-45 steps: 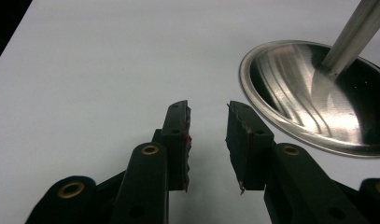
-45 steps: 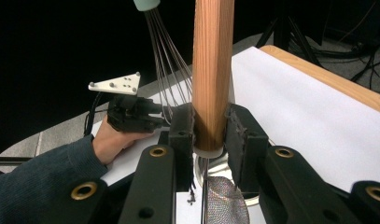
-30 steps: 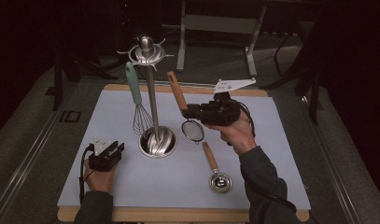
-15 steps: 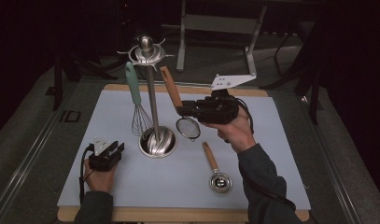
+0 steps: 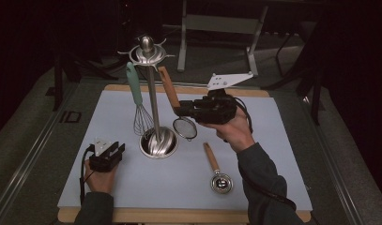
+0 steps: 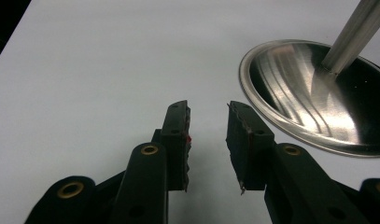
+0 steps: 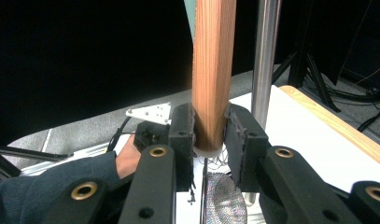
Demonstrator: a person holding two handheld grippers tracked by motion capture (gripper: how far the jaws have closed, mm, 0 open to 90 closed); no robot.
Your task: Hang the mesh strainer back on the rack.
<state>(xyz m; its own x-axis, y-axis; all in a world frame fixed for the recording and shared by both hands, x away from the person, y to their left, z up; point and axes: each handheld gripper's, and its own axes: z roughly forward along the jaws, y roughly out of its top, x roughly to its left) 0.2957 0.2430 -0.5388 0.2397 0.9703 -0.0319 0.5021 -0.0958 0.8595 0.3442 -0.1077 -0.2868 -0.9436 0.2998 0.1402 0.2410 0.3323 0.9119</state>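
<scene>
1. Wooden handle of the little mesh strainer [image 5: 169, 92] is pinched between the jaws of the right gripper [image 5: 179, 110], pads pressing it on both sides just above the sieve bowl, which is lifted off the mat. The handle leans up toward the hooks at the top of the stand.
2. Room is tight there: the strainer sits just beside the steel utensil stand [image 5: 153, 117], its pole right next to the handle in the right gripper view, and the round base is directly below-left of the mesh.
3. A whisk [image 5: 137, 102] with a mint-green handle hangs on the far side of the pole, so that side is taken.
4. Left gripper [image 5: 114, 149] rests low on the pale mat [image 5: 85, 117], jaws spread with nothing between them, near the stand base.
5. A wooden-handled scoop [image 5: 216, 168] lies flat on the mat below the right hand, well clear of the strainer.
6. Plenty of bare mat toward the left and near edges; wooden table edge [image 5: 179, 216] frames it.
</scene>
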